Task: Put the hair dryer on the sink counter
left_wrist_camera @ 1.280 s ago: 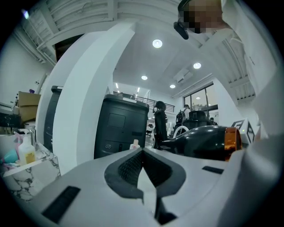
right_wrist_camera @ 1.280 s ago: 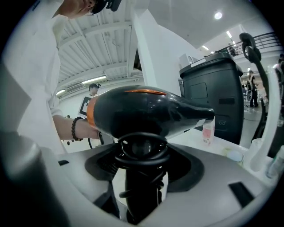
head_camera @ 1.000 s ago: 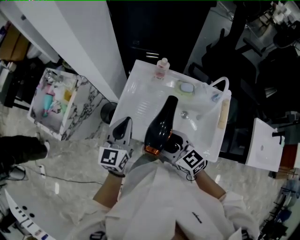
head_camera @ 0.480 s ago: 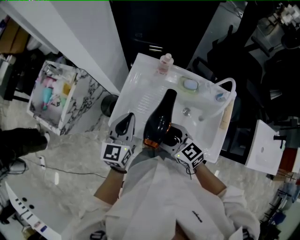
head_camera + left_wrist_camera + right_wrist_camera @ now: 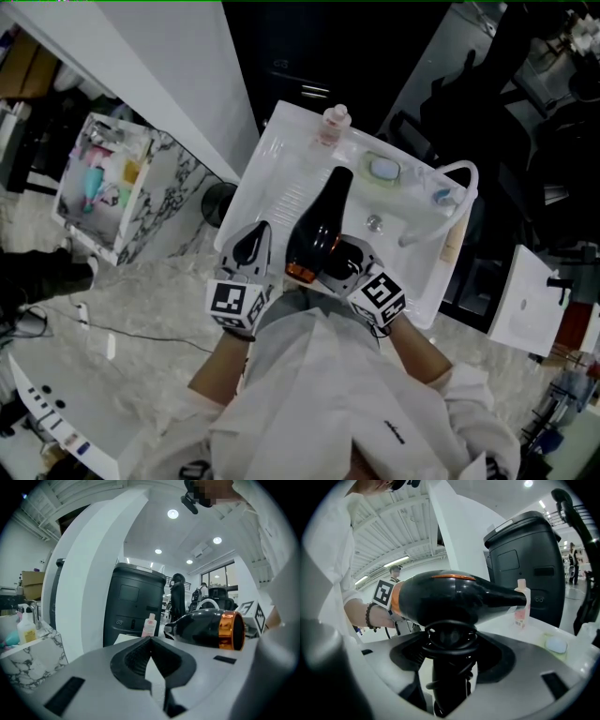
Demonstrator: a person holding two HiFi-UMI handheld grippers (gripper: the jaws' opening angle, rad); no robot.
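Hair dryer (image 5: 319, 232) gripped by its handle in my right claw (image 5: 449, 667), left claw (image 5: 151, 665) closed, empty; I'd lower it flat onto the left counter (image 5: 272, 187).

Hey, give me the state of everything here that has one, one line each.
hair dryer: gripped by its handle, over the sink counter.
right gripper: shut on the hair dryer's handle.
left gripper: shut, empty.
pink bottle: upright at the counter's back edge.

White sink desk (image 5: 265, 178), ribbed drainboard at left. Small pink bottle (image 5: 335, 125) upright at far edge. Pale soap bar (image 5: 384, 170) in green dish (image 5: 365, 169) beside basin. Drain (image 5: 374, 223) at basin bottom.
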